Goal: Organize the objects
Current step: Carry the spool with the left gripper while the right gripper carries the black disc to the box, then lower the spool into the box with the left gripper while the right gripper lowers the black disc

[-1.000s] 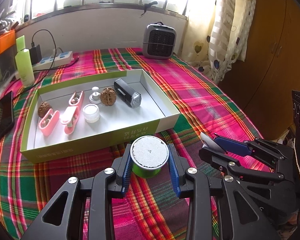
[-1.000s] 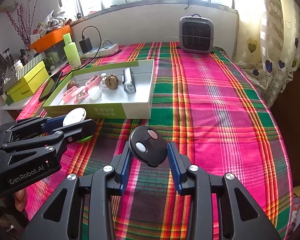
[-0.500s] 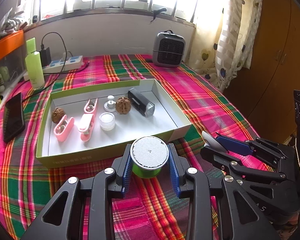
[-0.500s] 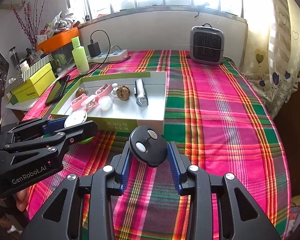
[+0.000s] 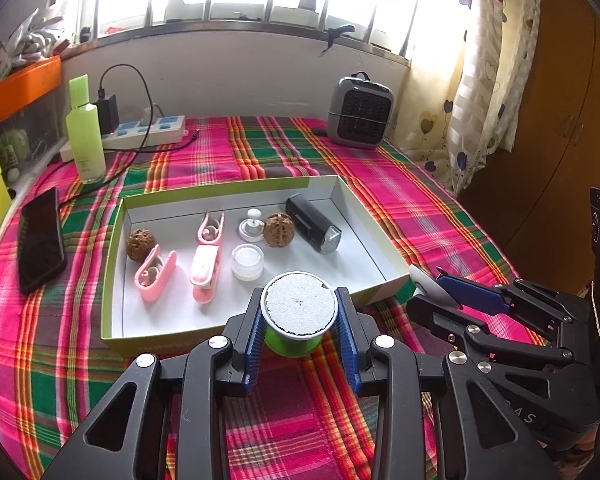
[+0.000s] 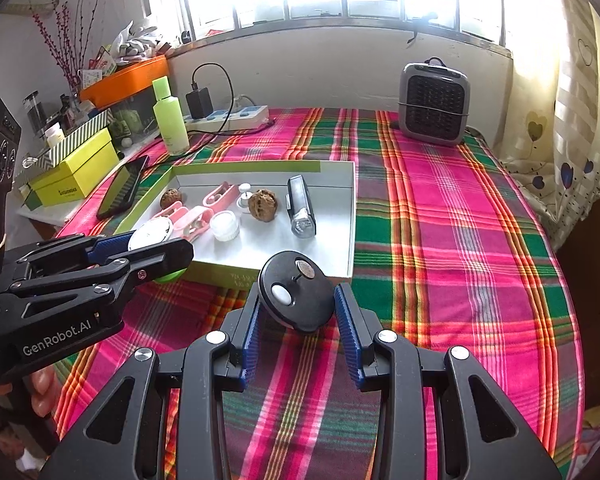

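Both grippers have advanced toward the tray (image 5: 384, 236); my left gripper (image 5: 299, 322) pinches the light, rigid green cup (image 5: 296, 314) by its sides, right gripper (image 6: 298, 312) clamps the smooth black puck (image 6: 296, 292).

Both wrist cameras look forward along their tongs, close above the counter (image 5: 380, 184), toward the window. Both views share the tray (image 5: 112, 264) (image 6: 350, 216) at mid-frame and the heater (image 5: 360, 114) (image 6: 434, 106) behind it.
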Available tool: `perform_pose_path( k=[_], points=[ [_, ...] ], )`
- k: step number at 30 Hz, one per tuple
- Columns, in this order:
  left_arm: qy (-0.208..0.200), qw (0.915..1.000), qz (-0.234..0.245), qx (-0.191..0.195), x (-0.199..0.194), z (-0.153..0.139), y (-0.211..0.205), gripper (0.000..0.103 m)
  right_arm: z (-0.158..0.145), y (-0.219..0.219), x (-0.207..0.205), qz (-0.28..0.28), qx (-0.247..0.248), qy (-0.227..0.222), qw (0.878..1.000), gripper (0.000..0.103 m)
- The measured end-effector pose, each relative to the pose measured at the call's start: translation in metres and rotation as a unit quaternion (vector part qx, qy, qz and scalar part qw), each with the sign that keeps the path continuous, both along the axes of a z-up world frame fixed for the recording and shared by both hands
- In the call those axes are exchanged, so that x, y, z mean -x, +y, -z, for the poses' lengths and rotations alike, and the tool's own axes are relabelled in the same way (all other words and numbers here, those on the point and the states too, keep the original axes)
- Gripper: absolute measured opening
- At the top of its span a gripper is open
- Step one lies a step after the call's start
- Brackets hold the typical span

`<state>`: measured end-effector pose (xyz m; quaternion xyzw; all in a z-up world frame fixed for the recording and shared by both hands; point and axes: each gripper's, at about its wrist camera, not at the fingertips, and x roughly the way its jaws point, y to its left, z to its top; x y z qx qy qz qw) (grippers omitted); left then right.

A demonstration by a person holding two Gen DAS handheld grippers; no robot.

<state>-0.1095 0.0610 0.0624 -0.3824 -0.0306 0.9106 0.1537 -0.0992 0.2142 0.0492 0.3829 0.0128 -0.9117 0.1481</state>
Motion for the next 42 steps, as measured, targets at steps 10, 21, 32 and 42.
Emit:
perform_pose_path(
  k=[10,21,32,42],
  points=[
    [-0.012,0.9998,-0.015,-0.007,0.018,0.006,-0.011,0.031,0.000,-0.010,0.020,-0.007,-0.004,-0.001,1.000,0.036],
    [-0.014,0.9992,-0.037,-0.008,0.041,0.008,-0.025,0.031,0.003,-0.017,0.042,-0.012,-0.002,-0.007,1.000,0.036],
    [-0.022,0.9987,-0.045,-0.002,0.055,0.015,-0.030,0.031,0.008,-0.028,0.059,-0.027,-0.007,-0.012,1.000,0.036],
    [-0.033,0.9985,-0.043,0.002,0.061,0.024,-0.030,0.031,0.020,-0.037,0.074,-0.040,-0.004,-0.028,0.999,0.036]
  ],
)
